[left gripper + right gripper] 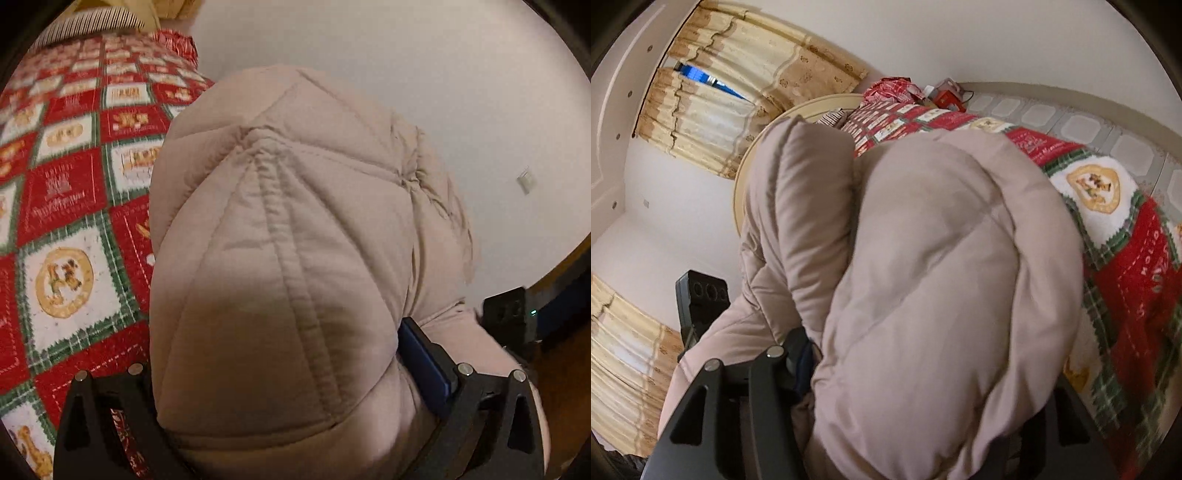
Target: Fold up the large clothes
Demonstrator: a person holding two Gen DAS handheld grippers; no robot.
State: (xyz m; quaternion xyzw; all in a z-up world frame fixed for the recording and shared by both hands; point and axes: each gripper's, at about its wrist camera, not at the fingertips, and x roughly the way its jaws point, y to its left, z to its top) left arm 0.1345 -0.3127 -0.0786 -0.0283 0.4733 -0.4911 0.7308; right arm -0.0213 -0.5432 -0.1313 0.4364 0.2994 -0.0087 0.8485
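Bulging between the fingers of the left gripper (280, 391) is a thick wad of the beige quilted coat (280, 236), and the jaws are clamping it from both sides, held fairly wide by the padding. Over in the right wrist view, the right gripper (912, 398) is gripping another puffy mass of the same coat (934, 280), its jaws also standing about half open around the bulk; one finger is buried under the fabric, so the exact contact is hard to make out. Both bunches are hanging above the red and green patchwork bedspread (62, 206), with the wall behind. Judging by this, folding is only partly under way: the coat is being carried, bunched and doubled over, not lying flat. Laying it down, squaring the edges and making the final folds are probably remaining
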